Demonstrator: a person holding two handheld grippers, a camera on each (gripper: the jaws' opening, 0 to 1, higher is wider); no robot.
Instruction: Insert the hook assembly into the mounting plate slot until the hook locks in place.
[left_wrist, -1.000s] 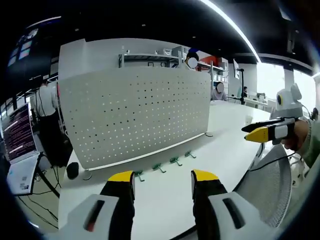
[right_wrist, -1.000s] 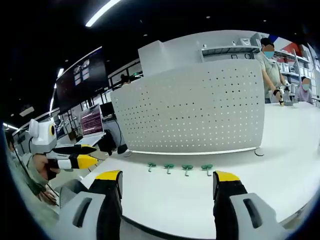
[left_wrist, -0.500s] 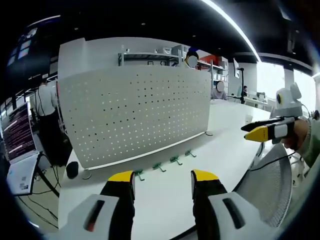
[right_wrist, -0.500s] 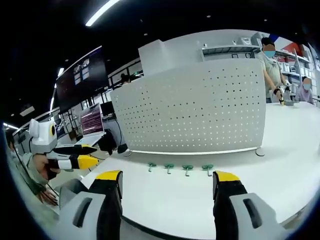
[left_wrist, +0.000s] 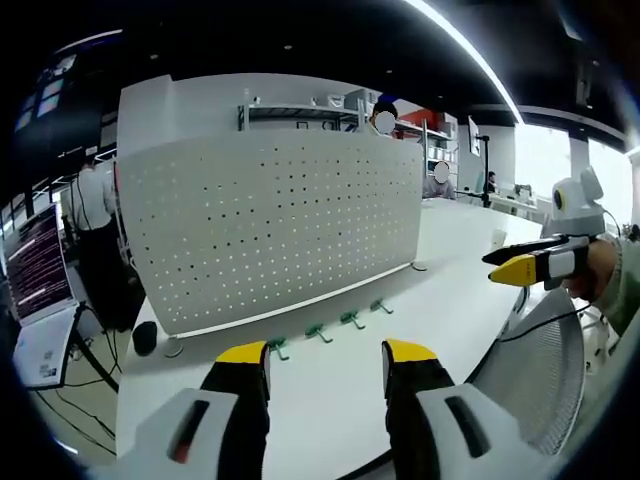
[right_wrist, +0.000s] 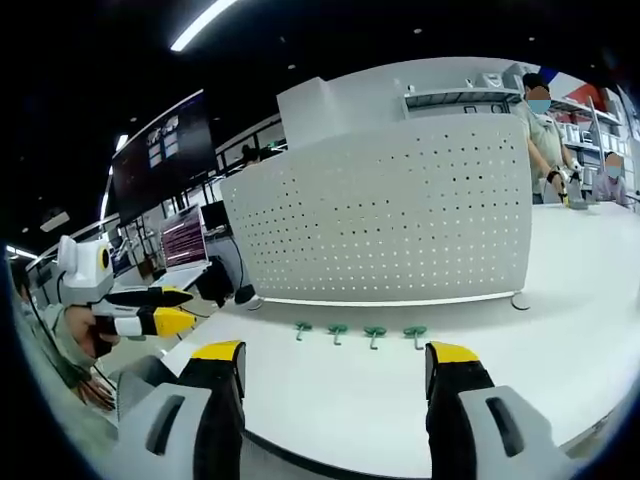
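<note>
A white perforated mounting plate (left_wrist: 270, 225) (right_wrist: 400, 230) stands upright on the white table (left_wrist: 330, 390) (right_wrist: 350, 400). Several small green hooks (left_wrist: 318, 333) (right_wrist: 358, 334) lie in a row on the table in front of its lower edge. My left gripper (left_wrist: 325, 353) is open and empty, short of the hooks. My right gripper (right_wrist: 335, 352) is open too, nothing between its yellow-tipped jaws. The right gripper (left_wrist: 535, 264) comes into the left gripper view at the right, and the left gripper (right_wrist: 150, 312) comes into the right gripper view at the left, both held off the table's edge.
A mesh chair back (left_wrist: 540, 370) sits at the table's near right edge. A laptop (left_wrist: 40, 290) and a dark mouse-like object (left_wrist: 146, 340) are at the left. People stand and sit behind the plate (right_wrist: 545, 130). Shelving rises behind the plate.
</note>
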